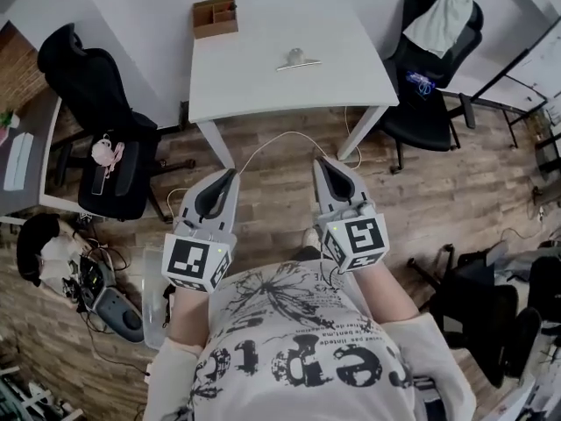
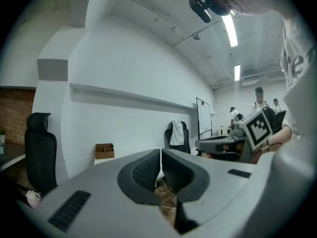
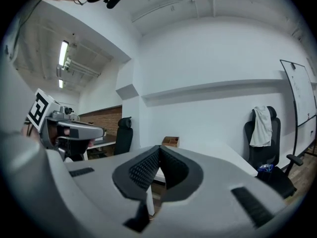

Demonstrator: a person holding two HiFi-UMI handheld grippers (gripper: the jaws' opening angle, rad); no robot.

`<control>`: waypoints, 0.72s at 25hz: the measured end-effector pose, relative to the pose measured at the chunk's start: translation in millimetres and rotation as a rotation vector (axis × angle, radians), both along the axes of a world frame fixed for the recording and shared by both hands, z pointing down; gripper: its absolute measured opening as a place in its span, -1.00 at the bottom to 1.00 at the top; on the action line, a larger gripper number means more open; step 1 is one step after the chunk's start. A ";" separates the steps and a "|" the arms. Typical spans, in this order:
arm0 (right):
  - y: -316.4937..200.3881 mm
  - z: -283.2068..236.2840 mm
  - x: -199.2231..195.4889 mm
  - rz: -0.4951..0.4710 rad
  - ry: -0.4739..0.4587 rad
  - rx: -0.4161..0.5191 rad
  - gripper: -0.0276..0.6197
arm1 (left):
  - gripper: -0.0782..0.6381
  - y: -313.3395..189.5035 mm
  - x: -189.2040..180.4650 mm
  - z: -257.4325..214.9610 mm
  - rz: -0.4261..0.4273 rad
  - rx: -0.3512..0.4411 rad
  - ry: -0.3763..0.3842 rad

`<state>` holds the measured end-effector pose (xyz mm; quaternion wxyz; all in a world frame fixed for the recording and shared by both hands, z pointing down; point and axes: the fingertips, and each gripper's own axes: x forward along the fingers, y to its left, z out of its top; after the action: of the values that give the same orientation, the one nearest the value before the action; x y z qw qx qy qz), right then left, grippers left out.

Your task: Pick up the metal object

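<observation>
Metal object [image 1: 298, 60], a small silvery clip with a flat bar and raised loop, lies on the white table [image 1: 254, 86] well ahead of the left gripper [image 1: 231, 174] and right gripper [image 1: 320, 161], both pinched together and empty.

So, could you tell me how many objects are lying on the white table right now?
2: a wooden box at the far left corner of the table, and the metal object near its middle. The whole top shows in the head view, so nothing seems hidden.
</observation>
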<state>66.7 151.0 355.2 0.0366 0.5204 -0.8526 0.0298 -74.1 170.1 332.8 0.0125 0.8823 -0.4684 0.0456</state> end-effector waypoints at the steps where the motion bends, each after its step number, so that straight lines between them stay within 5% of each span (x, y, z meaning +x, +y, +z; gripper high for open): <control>1: -15.8 0.0 10.1 -0.020 0.002 -0.005 -0.95 | -0.75 -12.6 12.1 0.5 -0.017 -0.002 0.001; 8: -116.4 8.0 73.6 -0.134 0.036 -0.040 -0.95 | -0.75 -102.1 89.1 3.1 -0.101 -0.005 0.016; 18: -225.3 32.1 111.1 -0.170 0.093 -0.103 -0.95 | -0.75 -204.1 113.7 21.2 -0.172 -0.068 0.042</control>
<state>177.7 -74.3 387.3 0.1052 0.4445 -0.8884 0.0459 39.5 -34.1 354.0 0.0559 0.8385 -0.5404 0.0416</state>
